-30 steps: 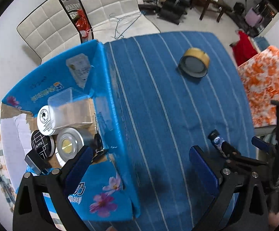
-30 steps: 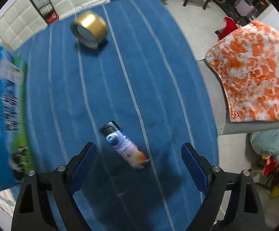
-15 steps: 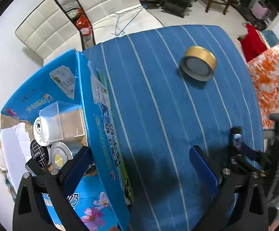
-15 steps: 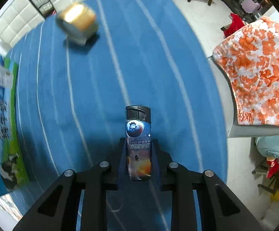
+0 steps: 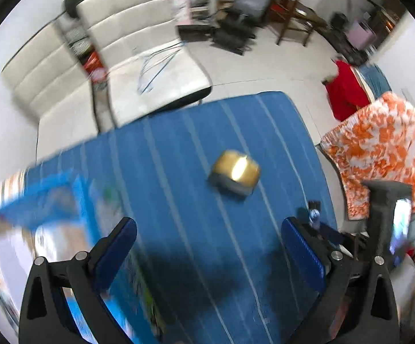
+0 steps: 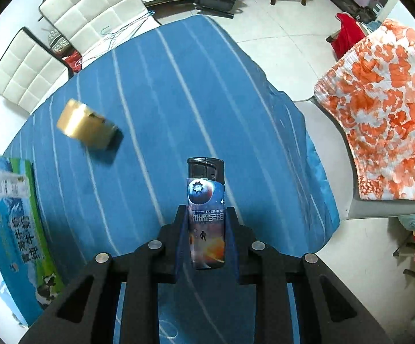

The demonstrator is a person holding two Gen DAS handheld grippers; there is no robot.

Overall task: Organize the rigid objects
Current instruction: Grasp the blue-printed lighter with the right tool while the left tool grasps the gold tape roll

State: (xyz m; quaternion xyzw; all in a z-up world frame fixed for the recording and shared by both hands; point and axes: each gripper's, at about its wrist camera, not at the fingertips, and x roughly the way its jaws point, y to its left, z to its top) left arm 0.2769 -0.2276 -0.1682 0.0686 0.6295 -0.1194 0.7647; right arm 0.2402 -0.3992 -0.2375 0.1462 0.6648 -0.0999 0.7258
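1. The lighter (image 6: 206,215) is clamped upright between the right tongs (image 6: 206,238), above the blue striped desk (image 6: 161,100); its black cap and printed label are seen plainly, while its lower end is hidden between the pads.
2. In the left wrist view only the lighter's top (image 5: 314,210) is made out, small and blurred, behind the left tongs' right-hand pad (image 5: 300,253).
3. The left tongs (image 5: 207,249) are held wide apart with nothing between them, over the desk (image 5: 184,149).
4. A gold tape roll (image 6: 85,124) is seen lying on the desk, well apart from the lighter and to its left; it is smeared by motion blur in both views (image 5: 234,176), so its edges cannot be made out.
5. A blue box (image 6: 15,218) is seen at the desk's left edge; only its printed side shows in the right wrist view, and it is cut off by the frame.
6. In the left wrist view the box (image 5: 49,215) is heavily blurred, and its contents cannot be told.
7. White chairs (image 6: 92,8) stand beyond the desk, and an orange-and-white cloth (image 6: 385,120) is draped over something to the right, partly cut off.
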